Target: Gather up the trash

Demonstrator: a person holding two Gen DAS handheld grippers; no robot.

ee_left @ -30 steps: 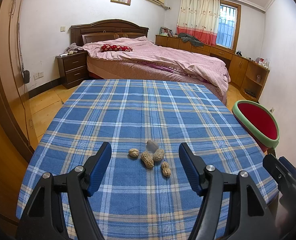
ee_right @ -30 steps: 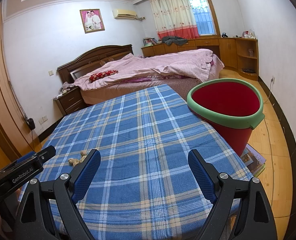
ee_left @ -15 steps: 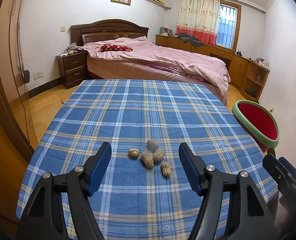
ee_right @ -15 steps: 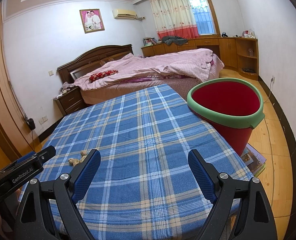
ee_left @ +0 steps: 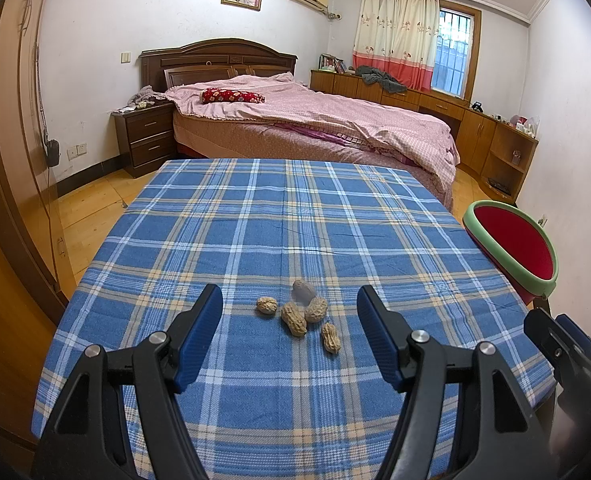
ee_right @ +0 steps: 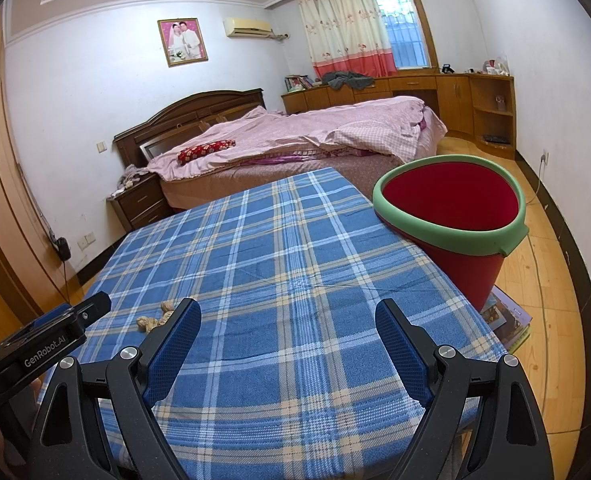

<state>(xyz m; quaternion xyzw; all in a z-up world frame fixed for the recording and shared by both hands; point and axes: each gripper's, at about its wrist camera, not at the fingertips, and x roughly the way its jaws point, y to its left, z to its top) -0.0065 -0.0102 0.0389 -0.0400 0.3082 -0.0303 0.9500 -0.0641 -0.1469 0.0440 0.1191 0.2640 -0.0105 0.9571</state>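
1. Left gripper [ee_left: 289, 306]: jaws apart, nothing btwn the blue pads [ee_left: 199, 336]; it hangs over the near part of the table [ee_left: 223, 232], tilted down twd the cloth.
2. Trash = a cluster of peanut shells [ee_left: 299, 314] on the blue plaid tablecloth [ee_left: 335, 216], lying in the gap ahead of the left gripper's tips, touching neither pad. Four are tan pods; a fifth, greyer bit [ee_left: 304, 290] sits at the far end of the cluster, possibly an empty shell half, too blurry to be sure.
3. Pods lie close, some touching; one longer pod [ee_left: 330, 339] is a bit apart on the near-right side.
4. Right gripper [ee_right: 287, 320]: jaws wide apart, empty, over bare cloth near the table's right side.
5. From the right wrist view the same shells [ee_right: 155, 318] show just past the left pad of that gripper, partly hidden by it.
6. Red bucket [ee_right: 455, 204] w/ green rim [ee_right: 439, 236] stands off the table's right edge, upright, mouth open; interior looks red & bare as far as seen.
7. Bucket sits on a stack of books or mags [ee_right: 507, 316] on the wood floor [ee_right: 543, 280].
8. Bkgd: bed [ee_left: 315, 120] w/ pink cover beyond the table's far edge.
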